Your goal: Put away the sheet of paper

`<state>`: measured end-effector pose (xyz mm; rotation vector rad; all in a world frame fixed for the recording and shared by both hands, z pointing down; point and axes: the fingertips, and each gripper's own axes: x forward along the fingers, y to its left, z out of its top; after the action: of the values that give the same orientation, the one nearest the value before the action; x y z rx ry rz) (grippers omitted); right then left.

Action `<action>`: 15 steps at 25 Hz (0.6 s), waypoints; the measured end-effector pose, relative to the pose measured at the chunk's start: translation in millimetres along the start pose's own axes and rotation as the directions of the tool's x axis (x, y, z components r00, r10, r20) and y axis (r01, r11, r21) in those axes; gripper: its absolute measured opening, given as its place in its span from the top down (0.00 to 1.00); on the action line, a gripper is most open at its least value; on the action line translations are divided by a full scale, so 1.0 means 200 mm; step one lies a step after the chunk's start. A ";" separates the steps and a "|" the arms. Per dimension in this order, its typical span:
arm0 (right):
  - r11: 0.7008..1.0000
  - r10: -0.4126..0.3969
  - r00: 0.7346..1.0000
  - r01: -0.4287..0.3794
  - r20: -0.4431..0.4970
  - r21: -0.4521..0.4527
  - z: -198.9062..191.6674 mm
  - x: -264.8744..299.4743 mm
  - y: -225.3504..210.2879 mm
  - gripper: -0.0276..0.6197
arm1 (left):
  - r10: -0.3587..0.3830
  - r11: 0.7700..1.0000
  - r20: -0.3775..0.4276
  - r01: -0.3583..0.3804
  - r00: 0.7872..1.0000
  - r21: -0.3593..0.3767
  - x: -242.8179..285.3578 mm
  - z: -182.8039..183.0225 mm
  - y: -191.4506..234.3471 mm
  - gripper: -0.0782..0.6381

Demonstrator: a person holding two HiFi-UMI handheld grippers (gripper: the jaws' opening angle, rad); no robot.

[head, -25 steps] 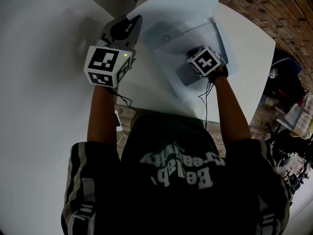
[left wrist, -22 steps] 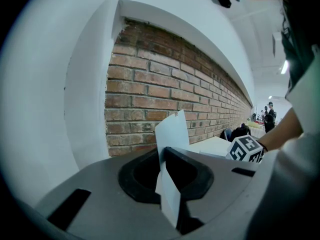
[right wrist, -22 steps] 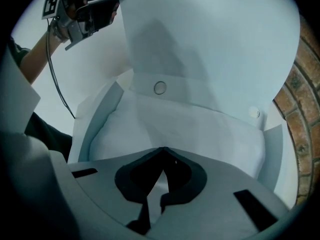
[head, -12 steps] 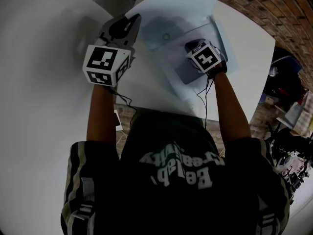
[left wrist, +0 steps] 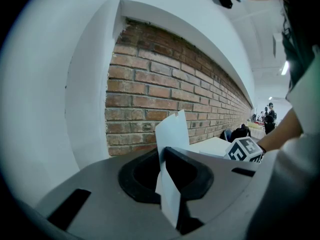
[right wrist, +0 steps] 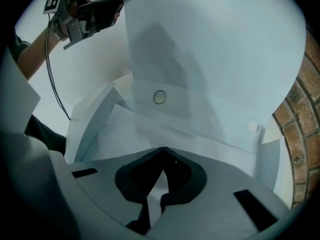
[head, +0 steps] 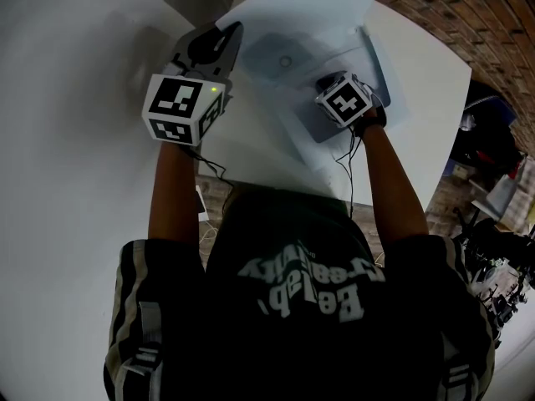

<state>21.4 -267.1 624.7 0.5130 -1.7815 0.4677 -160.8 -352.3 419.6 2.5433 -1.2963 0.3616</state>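
- Looking down in the head view, a translucent folder (head: 380, 69) lies on the white table (head: 67, 98), toward its right edge and not far from the near edge. The left gripper (head: 219, 40) lifts the folder's flap (head: 292, 15) toward the far edge. The right gripper (head: 331, 84) sits low over the folder's body, to the right of the left one and nearer the pocket.
- From the left gripper view, the jaws are clamped on the flap's thin edge (left wrist: 172, 134), which stands upright between them in front of a brick wall (left wrist: 165, 94).
- From the right gripper view, the jaws meet at the tips and pinch the sheet of paper (right wrist: 154, 193). The pocket, marked by a snap button (right wrist: 159, 97), lies straight ahead under the raised flap, so the sheet probably has to travel forward along the jaws' own line toward the far edge.
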 end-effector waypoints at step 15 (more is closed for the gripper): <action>1.000 0.001 1.000 -0.001 0.005 -0.012 -0.05 -0.03 0.03 0.97 | -0.004 1.000 0.001 0.004 1.000 0.002 -0.01 0.00 0.00 0.86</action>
<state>26.7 -256.1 620.3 0.5053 -1.7887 0.4562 -160.8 -351.0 419.0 2.5472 -1.2922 0.3612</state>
